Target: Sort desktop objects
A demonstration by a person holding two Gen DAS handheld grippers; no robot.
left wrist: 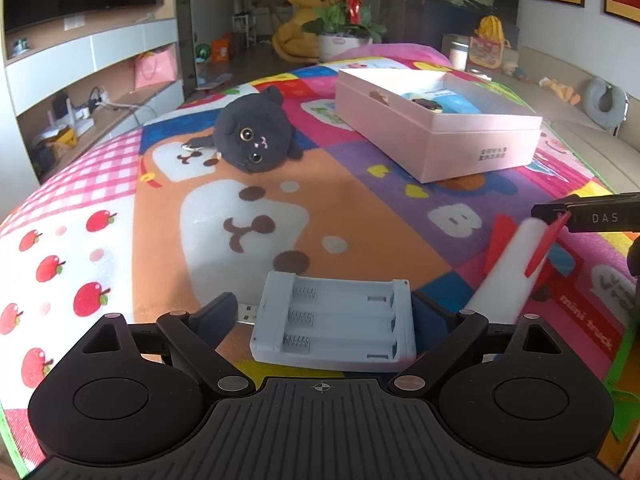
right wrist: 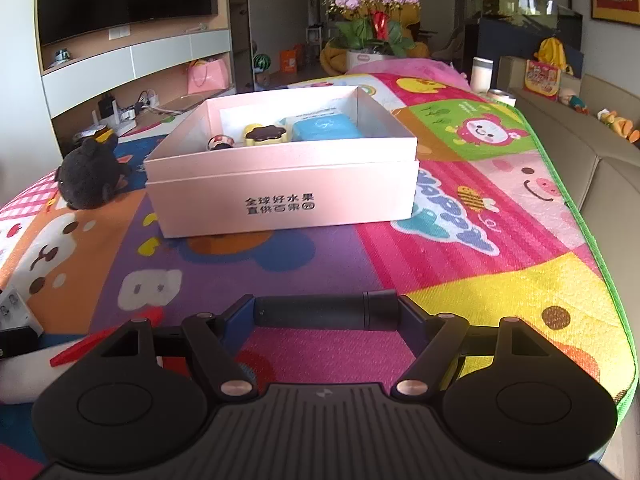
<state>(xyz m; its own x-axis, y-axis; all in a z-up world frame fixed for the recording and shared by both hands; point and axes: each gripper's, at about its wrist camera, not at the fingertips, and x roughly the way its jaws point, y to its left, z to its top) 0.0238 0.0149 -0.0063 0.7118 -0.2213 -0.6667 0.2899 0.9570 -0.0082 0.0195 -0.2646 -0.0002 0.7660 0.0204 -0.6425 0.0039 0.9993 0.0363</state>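
My left tongs (left wrist: pixel 324 320) clamp the battery holder (left wrist: pixel 334 320), right tongs (right wrist: pixel 326 314) clamp the black cylinder (right wrist: pixel 326 312). Pink box (right wrist: pixel 280 196) ahead holds several items; plush cat (left wrist: pixel 252 138) waits beyond the left tongs.

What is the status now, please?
Left gripper shut on white plastic battery holder. Right gripper shut on black cylinder. Open pink cardboard box ahead, path unobstructed.
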